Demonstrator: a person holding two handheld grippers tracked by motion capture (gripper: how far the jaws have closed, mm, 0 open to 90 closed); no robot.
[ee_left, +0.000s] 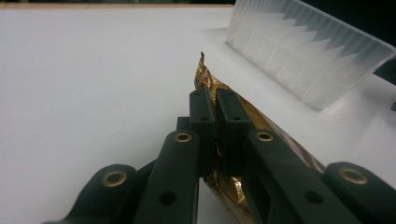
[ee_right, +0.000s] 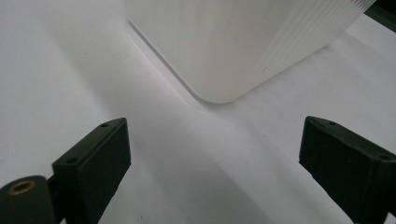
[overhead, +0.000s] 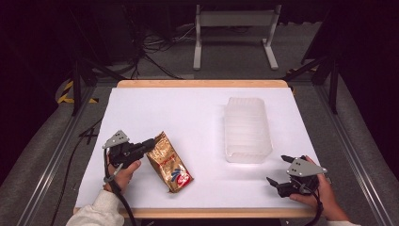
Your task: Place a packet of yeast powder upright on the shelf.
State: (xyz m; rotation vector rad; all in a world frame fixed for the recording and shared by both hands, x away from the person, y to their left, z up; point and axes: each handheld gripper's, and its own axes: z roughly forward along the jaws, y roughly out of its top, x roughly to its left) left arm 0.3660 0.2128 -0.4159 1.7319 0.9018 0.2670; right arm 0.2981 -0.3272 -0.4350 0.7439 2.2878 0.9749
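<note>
A gold foil packet (overhead: pixel 169 163) with a red and blue logo lies on the white table, left of centre. My left gripper (overhead: pixel 149 143) is shut on the packet's upper left edge; in the left gripper view its jaws pinch the crinkled foil (ee_left: pixel 205 79) between them. A translucent ribbed plastic bin (overhead: pixel 247 129) stands right of centre, and its wall (ee_left: pixel 303 60) rises behind the packet. My right gripper (overhead: pixel 279 170) rests near the table's front right, open, with its jaws wide apart and nothing between them, pointing at the bin's corner (ee_right: pixel 219 51).
The white table top (overhead: pixel 188 113) has a wooden rim at the front and back. Beyond it a grey table frame (overhead: pixel 235 33) and cables lie on the dark floor. Metal rails run along both sides.
</note>
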